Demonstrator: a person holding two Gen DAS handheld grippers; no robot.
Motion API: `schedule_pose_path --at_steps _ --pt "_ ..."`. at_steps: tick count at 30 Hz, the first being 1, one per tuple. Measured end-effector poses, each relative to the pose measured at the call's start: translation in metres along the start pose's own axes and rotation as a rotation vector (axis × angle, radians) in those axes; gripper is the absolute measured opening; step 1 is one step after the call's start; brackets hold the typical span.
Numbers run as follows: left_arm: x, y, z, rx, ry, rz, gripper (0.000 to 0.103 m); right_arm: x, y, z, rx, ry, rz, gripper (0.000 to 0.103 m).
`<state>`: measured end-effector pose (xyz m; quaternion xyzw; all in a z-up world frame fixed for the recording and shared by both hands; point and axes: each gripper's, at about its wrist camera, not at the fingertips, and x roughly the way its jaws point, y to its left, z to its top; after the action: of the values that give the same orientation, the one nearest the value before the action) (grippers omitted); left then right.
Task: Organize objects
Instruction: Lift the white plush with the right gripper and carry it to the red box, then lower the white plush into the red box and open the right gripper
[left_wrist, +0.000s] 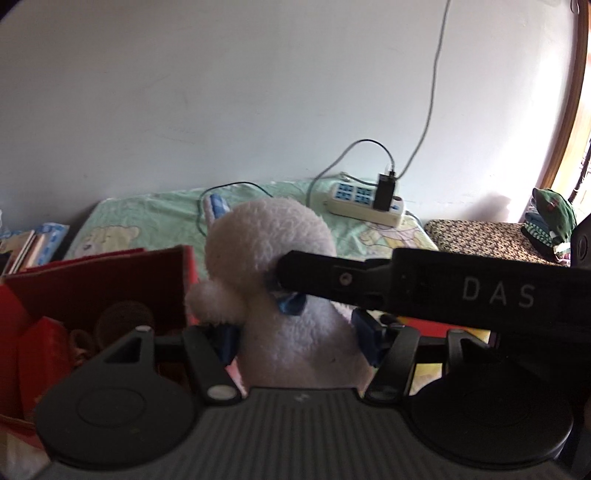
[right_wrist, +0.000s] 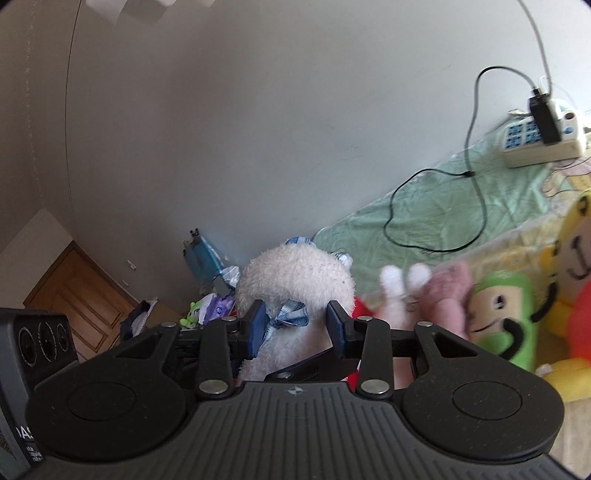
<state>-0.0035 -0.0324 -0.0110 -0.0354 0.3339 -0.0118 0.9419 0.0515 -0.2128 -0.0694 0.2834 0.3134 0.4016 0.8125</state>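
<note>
White plush toy (right_wrist: 295, 280) sits between our right gripper's (right_wrist: 297, 330) pads; left gripper (left_wrist: 295, 339) grip unclear, face hidden.

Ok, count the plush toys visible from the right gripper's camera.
4 at least. White plush between the right gripper jaws; pink plush, green plush and yellow plush lie on the bed to its right. Blur and the gripper may hide others.

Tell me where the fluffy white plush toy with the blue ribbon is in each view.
Left wrist view: the fluffy white plush toy is at centre, between the left gripper's fingers.
Right wrist view: at lower centre, between the right gripper's fingers.
Shared landmark: the white power strip.
</note>
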Motion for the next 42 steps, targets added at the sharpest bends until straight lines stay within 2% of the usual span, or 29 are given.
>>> schedule_pose_path --at_steps 12,18,24,31,42 --pt "-0.030 0.152 -0.028 -0.002 0.035 0.094 0.062 0.126 0.093 -0.056 -0.034 0.082 0.037 0.040" --pt "-0.023 0.203 -0.037 0.005 0.078 0.151 0.062 0.171 0.113 -0.074 -0.028 0.131 0.030 0.039" --pt "-0.015 0.227 -0.042 0.037 0.104 0.188 0.062 0.194 0.124 -0.085 -0.043 0.150 -0.012 0.039" --pt "-0.006 0.249 -0.050 0.010 0.150 0.215 0.062 0.219 0.125 -0.095 -0.018 0.209 -0.053 0.039" --pt "-0.015 0.262 -0.058 0.000 0.146 0.240 0.075 0.240 0.128 -0.105 -0.009 0.269 -0.082 0.040"
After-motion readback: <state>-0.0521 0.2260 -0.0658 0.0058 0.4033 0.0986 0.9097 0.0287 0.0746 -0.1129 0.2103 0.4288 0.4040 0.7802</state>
